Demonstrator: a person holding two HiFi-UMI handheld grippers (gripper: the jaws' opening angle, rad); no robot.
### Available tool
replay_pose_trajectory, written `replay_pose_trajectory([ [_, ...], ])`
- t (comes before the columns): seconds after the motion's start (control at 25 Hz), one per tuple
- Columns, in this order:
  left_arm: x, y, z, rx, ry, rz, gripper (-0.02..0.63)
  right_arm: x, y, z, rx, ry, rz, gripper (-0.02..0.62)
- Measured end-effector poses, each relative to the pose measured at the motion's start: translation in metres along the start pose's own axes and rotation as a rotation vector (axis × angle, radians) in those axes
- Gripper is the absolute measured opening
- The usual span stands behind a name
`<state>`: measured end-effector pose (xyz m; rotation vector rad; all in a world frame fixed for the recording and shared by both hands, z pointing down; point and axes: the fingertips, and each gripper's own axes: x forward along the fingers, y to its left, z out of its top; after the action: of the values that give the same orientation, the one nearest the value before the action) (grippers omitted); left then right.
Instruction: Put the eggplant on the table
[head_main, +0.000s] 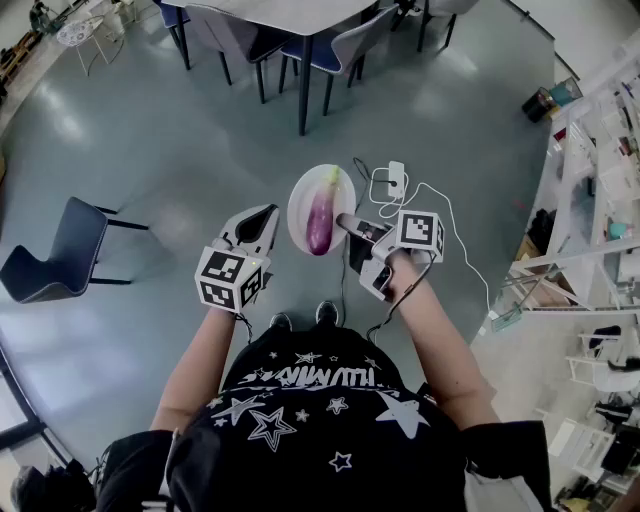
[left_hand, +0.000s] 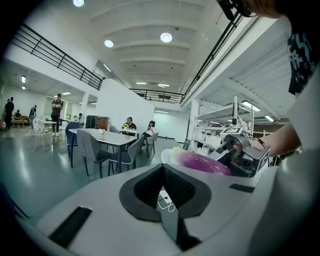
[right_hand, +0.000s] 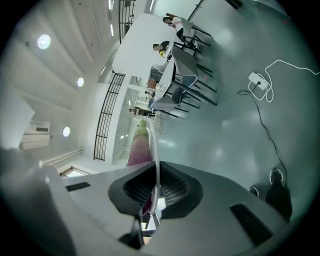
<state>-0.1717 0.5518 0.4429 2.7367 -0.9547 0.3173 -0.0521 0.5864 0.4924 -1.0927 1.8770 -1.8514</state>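
Over grey floor (head_main: 150, 140), near me: round white plate (head_main: 300, 203), rim pinched in my right gripper (head_main: 347, 221), carries long purple eggplant (head_main: 321, 218) level toward the table; left gripper (head_main: 266, 214) closed, empty.

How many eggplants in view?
1: a purple green-stemmed eggplant lying on the round white plate, whose rim the right hand-held gripper pinches. None seen elsewhere.
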Motion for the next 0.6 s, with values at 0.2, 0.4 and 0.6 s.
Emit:
replay_pose_trajectory([
  [0.2, 0.013, -0.013, 0.006, -0.001, 0.006, 0.015, 0.008, -0.002, 0.000, 0.005, -0.023, -0.019, -0.016, 0.021],
  [0.4, 0.013, -0.007, 0.010, -0.008, 0.007, 0.058, 0.008, 0.006, 0.003, 0.012, -0.061, -0.080, -0.061, 0.021],
  [0.6, 0.015, 0.006, 0.008, -0.047, 0.012, 0.088, 0.008, 0.019, 0.006, 0.015, -0.066, -0.098, -0.076, 0.021],
])
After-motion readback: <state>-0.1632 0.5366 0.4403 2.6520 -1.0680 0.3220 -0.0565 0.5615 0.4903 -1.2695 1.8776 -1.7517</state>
